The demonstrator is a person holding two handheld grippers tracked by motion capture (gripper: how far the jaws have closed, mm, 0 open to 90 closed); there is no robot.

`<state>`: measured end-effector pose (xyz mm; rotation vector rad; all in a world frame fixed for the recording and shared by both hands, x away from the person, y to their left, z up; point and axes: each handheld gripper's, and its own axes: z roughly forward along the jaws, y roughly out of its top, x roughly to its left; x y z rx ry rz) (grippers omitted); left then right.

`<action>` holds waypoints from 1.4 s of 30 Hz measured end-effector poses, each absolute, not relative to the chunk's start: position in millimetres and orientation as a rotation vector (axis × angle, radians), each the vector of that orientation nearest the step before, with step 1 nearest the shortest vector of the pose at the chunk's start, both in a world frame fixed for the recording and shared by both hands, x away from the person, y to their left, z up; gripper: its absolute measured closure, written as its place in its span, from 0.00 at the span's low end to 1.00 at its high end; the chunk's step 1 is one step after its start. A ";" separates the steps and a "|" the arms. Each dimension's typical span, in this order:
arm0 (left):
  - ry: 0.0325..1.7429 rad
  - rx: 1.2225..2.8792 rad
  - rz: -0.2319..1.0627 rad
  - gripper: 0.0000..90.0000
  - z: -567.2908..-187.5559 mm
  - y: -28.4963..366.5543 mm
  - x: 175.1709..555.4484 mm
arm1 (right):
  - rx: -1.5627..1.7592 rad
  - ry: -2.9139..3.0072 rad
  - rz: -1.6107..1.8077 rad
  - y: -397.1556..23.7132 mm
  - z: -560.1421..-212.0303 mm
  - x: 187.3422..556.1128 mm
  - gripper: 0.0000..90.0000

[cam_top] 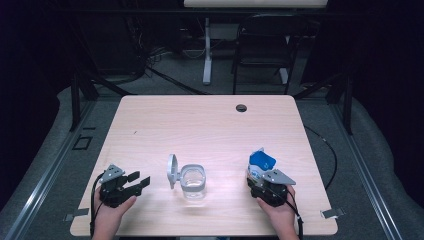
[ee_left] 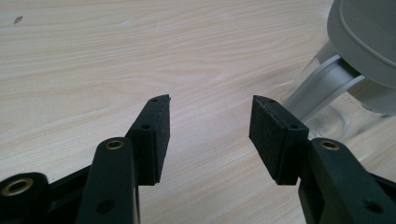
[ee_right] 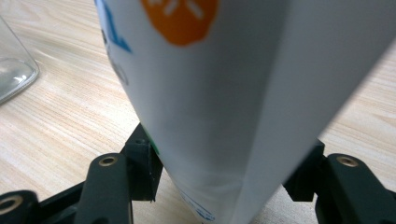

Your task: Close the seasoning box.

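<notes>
A white carton with a blue top stands near the table's front right. My right gripper is shut on its lower part. In the right gripper view the carton, white with blue print and an orange mark, sits between the two pads of my right gripper, both against its sides. A clear glass jar stands at the front middle, its grey hinged lid swung open to the left. My left gripper lies left of the jar, open, pointing toward it. In the left gripper view my left gripper holds nothing, and the lid is at upper right.
The light wooden table has a dark cable hole near its far edge. Beyond the table stand a black chair and a white desk leg. The jar's glass edge shows left of the carton.
</notes>
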<state>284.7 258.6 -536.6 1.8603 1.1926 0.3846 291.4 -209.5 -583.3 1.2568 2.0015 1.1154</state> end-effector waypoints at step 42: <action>1.205 1.873 0.382 0.54 -538.7 259.8 285.4 | 1.211 1.995 1.123 -207.9 -565.8 286.7 0.46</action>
